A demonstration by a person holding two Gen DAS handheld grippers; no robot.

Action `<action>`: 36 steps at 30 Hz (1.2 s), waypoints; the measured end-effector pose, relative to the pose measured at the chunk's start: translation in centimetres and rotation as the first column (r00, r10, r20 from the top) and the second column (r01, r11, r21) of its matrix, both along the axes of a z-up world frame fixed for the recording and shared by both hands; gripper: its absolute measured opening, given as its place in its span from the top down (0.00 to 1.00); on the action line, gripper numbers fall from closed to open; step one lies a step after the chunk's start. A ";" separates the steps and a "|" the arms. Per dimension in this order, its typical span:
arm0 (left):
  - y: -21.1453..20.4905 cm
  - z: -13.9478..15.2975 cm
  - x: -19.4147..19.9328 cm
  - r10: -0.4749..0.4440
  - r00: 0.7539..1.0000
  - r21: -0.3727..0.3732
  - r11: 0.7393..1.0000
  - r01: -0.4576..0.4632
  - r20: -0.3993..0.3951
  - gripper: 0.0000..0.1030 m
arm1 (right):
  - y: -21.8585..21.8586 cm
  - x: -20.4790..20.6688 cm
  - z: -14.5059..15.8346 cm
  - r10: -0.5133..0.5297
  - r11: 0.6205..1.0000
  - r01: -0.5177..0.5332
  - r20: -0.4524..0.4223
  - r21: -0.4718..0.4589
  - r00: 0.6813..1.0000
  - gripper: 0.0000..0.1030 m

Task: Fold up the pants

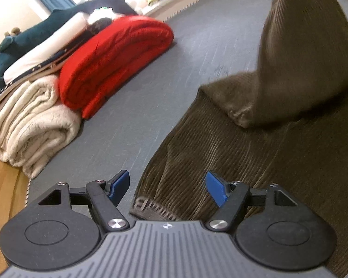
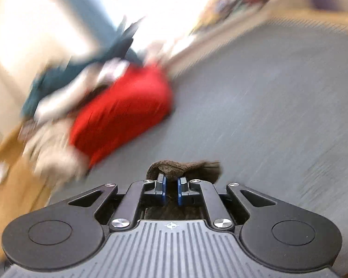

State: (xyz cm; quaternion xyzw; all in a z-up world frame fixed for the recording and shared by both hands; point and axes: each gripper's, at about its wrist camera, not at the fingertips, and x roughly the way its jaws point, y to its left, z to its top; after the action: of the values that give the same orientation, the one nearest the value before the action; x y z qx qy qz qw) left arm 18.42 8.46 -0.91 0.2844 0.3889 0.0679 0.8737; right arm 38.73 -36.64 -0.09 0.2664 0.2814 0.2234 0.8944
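Note:
Olive-brown corduroy pants (image 1: 255,153) lie on a grey mat (image 1: 197,53). The waistband with its label lies just below my left gripper (image 1: 168,188), which is open and hovers over that end. One leg (image 1: 308,53) is lifted high at the right, pulled up toward the top right corner. In the right wrist view my right gripper (image 2: 171,191) is shut on a bunch of the brown pants fabric (image 2: 174,168) and holds it above the mat (image 2: 266,115). That view is blurred by motion.
A folded red blanket (image 1: 113,62) and a rolled cream blanket (image 1: 32,125) lie at the mat's left edge, with white and dark teal bedding (image 1: 34,39) behind. Wooden floor (image 1: 2,197) shows at the left. The red blanket also shows blurred in the right wrist view (image 2: 120,115).

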 end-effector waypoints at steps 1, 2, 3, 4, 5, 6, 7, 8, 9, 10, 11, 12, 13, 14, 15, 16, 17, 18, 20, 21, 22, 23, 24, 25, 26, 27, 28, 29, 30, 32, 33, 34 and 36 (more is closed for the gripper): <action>-0.1 0.0 0.0 -0.008 1.000 -0.004 1.000 0.008 0.004 0.24 | -2.7 0.3 0.9 -0.122 0.992 0.121 0.020 0.027 0.992 0.92; -0.3 0.0 0.0 -0.019 1.000 -0.002 1.000 0.019 0.008 0.24 | -4.8 0.4 1.4 -0.235 0.972 0.234 0.026 0.030 0.972 0.92; -0.5 -0.2 0.0 -0.027 1.000 0.001 1.000 0.027 0.008 0.24 | -7.2 0.4 2.0 -0.392 0.920 0.392 0.039 -0.002 0.919 0.91; -0.6 -0.3 0.0 -0.034 0.999 0.005 0.999 0.034 0.006 0.24 | -9.1 0.3 2.2 -0.516 0.854 0.518 0.051 -0.040 0.855 0.90; -0.8 -0.5 0.1 -0.043 0.999 0.007 0.999 0.043 0.001 0.24 | -10.8 0.4 1.9 -0.625 0.775 0.627 0.045 -0.079 0.779 0.79; -1.1 -0.7 0.1 -0.051 0.999 0.007 0.999 0.051 -0.002 0.24 | -12.5 0.7 1.0 -0.706 0.702 0.702 0.011 -0.122 0.708 0.73; -1.3 -0.9 0.2 -0.062 0.998 0.005 0.998 0.062 -0.006 0.24 | -13.6 1.2 -0.2 -0.728 0.681 0.718 -0.034 -0.144 0.685 0.73; -1.6 -1.0 0.2 -0.079 0.997 0.002 0.997 0.079 -0.010 0.24 | -14.7 1.9 -2.1 -0.703 0.710 0.689 -0.101 -0.145 0.704 0.73; -2.0 -1.1 0.2 -0.096 0.995 -0.003 0.995 0.096 -0.010 0.24 | -15.2 2.3 -3.6 -0.679 0.734 0.662 -0.145 -0.151 0.720 0.73; -2.3 -1.2 0.2 -0.114 0.994 -0.012 0.993 0.114 -0.003 0.24 | -15.4 2.6 -5.3 -0.662 0.749 0.637 -0.189 -0.182 0.725 0.73; -2.8 -1.2 0.3 -0.132 0.991 -0.035 0.991 0.132 0.009 0.24 | -15.4 2.8 -6.4 -0.655 0.755 0.621 -0.213 -0.210 0.725 0.73; -3.1 -1.0 0.5 -0.144 0.989 -0.076 0.986 0.145 0.019 0.24 | -15.4 2.9 -7.4 -0.650 0.760 0.608 -0.233 -0.231 0.724 0.73; -3.4 -0.8 0.9 -0.163 0.986 -0.151 0.975 0.166 0.030 0.28 | -15.5 3.0 -8.1 -0.644 0.765 0.602 -0.247 -0.231 0.724 0.73; -4.0 -0.7 1.2 -0.180 0.983 -0.225 0.957 0.185 0.040 0.34 | -16.0 2.8 -8.7 -0.638 0.770 0.602 -0.259 -0.213 0.725 0.73; -4.4 -0.6 1.7 -0.191 0.980 -0.289 0.937 0.198 0.050 0.46 | -16.5 2.7 -9.2 -0.633 0.774 0.607 -0.268 -0.183 0.726 0.72; -4.8 -0.6 2.4 -0.201 0.978 -0.346 0.915 0.207 0.056 0.58 | -16.6 2.6 -9.6 -0.627 0.777 0.610 -0.272 -0.157 0.730 0.71; -5.4 -0.8 3.2 -0.210 0.976 -0.395 0.892 0.217 0.062 0.61 | -17.2 2.6 -10.1 -0.617 0.783 0.609 -0.277 -0.125 0.737 0.66; -6.1 -1.2 3.9 -0.222 0.973 -0.427 0.875 0.228 0.065 0.61 | -17.7 2.7 -10.5 -0.608 0.788 0.609 -0.283 -0.097 0.742 0.64; -7.9 -2.4 5.5 -0.236 0.970 -0.459 0.856 0.239 0.065 0.61 | -18.3 2.8 -11.4 -0.600 0.787 0.615 -0.300 -0.055 0.741 0.62; -8.6 -3.1 6.4 -0.225 0.973 -0.469 0.854 0.226 0.061 0.61 | -18.7 2.9 -11.9 -0.599 0.783 0.621 -0.313 -0.034 0.737 0.60; -9.1 -3.9 7.5 -0.206 0.977 -0.490 0.848 0.204 0.051 0.59 | -19.0 2.8 -12.2 -0.594 0.782 0.624 -0.325 -0.015 0.736 0.60; -9.7 -4.9 8.7 -0.182 0.983 -0.519 0.837 0.171 0.029 0.58 | -19.4 2.8 -12.7 -0.589 0.780 0.626 -0.337 0.002 0.735 0.59; -10.2 -5.8 9.7 -0.162 0.987 -0.533 0.834 0.143 0.011 0.58 | -19.7 3.2 -13.0 -0.584 0.779 0.627 -0.349 0.010 0.733 0.59; -10.7 -6.8 10.6 -0.143 0.990 -0.532 0.838 0.119 -0.005 0.57 | -19.7 3.4 -13.2 -0.581 0.780 0.625 -0.360 0.008 0.730 0.59; -11.1 -7.6 11.3 -0.130 0.991 -0.522 0.847 0.101 -0.019 0.56 | -19.7 3.7 -13.4 -0.579 0.781 0.624 -0.366 0.005 0.728 0.59; -11.5 -8.3 12.1 -0.109 0.993 -0.503 0.861 0.076 -0.037 0.56 | -19.7 4.1 -13.7 -0.579 0.782 0.623 -0.365 0.002 0.729 0.59; -11.7 -9.1 12.9 -0.094 0.994 -0.487 0.872 0.051 -0.064 0.56 | -19.6 4.4 -13.8 -0.582 0.781 0.624 -0.364 -0.004 0.727 0.60; -11.8 -9.7 13.3 -0.084 0.992 -0.477 0.879 0.029 -0.093 0.56 | -19.4 4.8 -14.1 -0.586 0.780 0.625 -0.364 -0.015 0.724 0.60; -11.5 -10.1 13.7 -0.076 0.990 -0.468 0.883 0.013 -0.116 0.65 | -19.3 5.1 -14.1 -0.586 0.782 0.623 -0.363 -0.021 0.724 0.62; -10.8 -10.4 14.1 -0.062 0.989 -0.464 0.886 -0.008 -0.135 0.88 | -18.9 5.7 -14.1 -0.587 0.788 0.614 -0.349 -0.043 0.730 0.84; -9.9 -9.9 14.2 -0.061 0.989 -0.487 0.873 -0.013 -0.137 0.92 | -18.7 6.1 -14.0 -0.591 0.791 0.607 -0.343 -0.070 0.730 0.95; -9.4 -9.3 14.2 -0.059 0.990 -0.502 0.865 -0.014 -0.130 0.92 | -18.6 6.4 -13.9 -0.600 0.790 0.605 -0.333 -0.103 0.727 0.96; -8.2 -7.7 13.6 -0.060 0.994 -0.496 0.868 0.007 -0.090 0.93 | -18.5 6.2 -12.8 -0.621 0.778 0.617 -0.283 -0.115 0.730 0.98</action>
State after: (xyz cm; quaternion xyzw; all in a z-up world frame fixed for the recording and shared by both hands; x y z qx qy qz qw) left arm 32.00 0.29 -8.57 0.0609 0.4325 -0.0638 0.8973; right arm 44.95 -55.11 -12.91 0.3702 0.3128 -0.1331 0.8645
